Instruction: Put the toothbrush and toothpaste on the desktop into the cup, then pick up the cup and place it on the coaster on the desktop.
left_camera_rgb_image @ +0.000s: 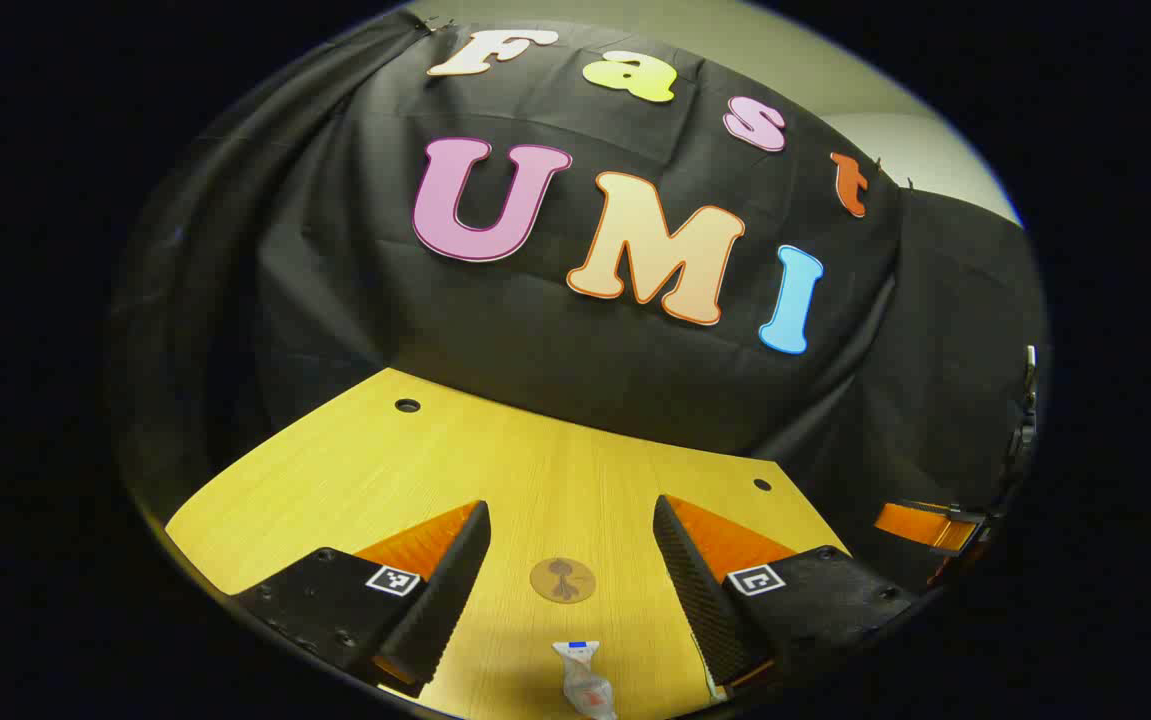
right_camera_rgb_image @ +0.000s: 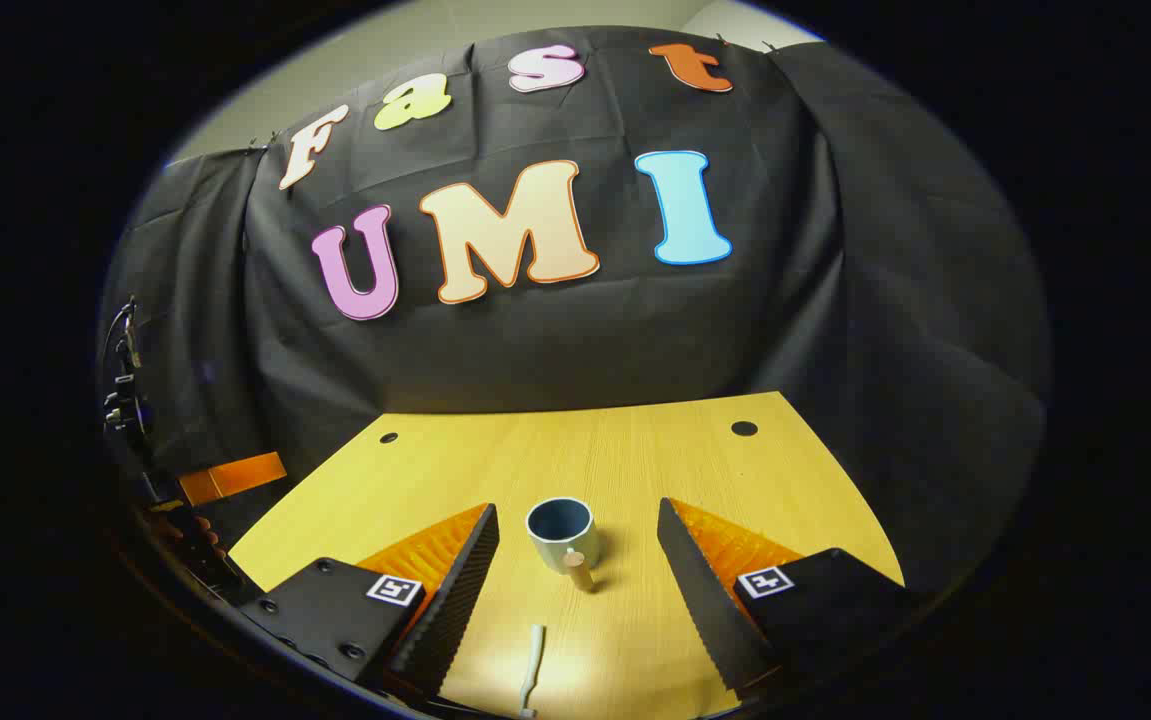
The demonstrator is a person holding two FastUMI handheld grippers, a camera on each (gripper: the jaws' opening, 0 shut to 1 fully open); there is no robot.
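In the left gripper view, the left gripper (left_camera_rgb_image: 570, 590) hangs over the yellow wood-grain desktop (left_camera_rgb_image: 355, 480) with its fingers spread wide and nothing between them. Nearest, at the bottom edge, lies the white toothpaste tube (left_camera_rgb_image: 585, 680), its lower end cut off by the view's rim. Just beyond it sits the round brown coaster (left_camera_rgb_image: 563, 580), flat on the wood between the two fingers and touching neither. Bare desktop runs on from there to the far edge, where two small dark holes sit near the corners against the black cloth wall (left_camera_rgb_image: 335, 280).

In the right gripper view, the right gripper (right_camera_rgb_image: 580, 590) is likewise wide open and holds nothing. Closest is the pale slim toothbrush (right_camera_rgb_image: 533, 680), its near end clipped by the rim and its bristles hard to make out. Farther on stands the upright grey-blue cup (right_camera_rgb_image: 562, 532) with a wooden handle facing the camera, apart from both fingers. Open wood surrounds the cup on every side.
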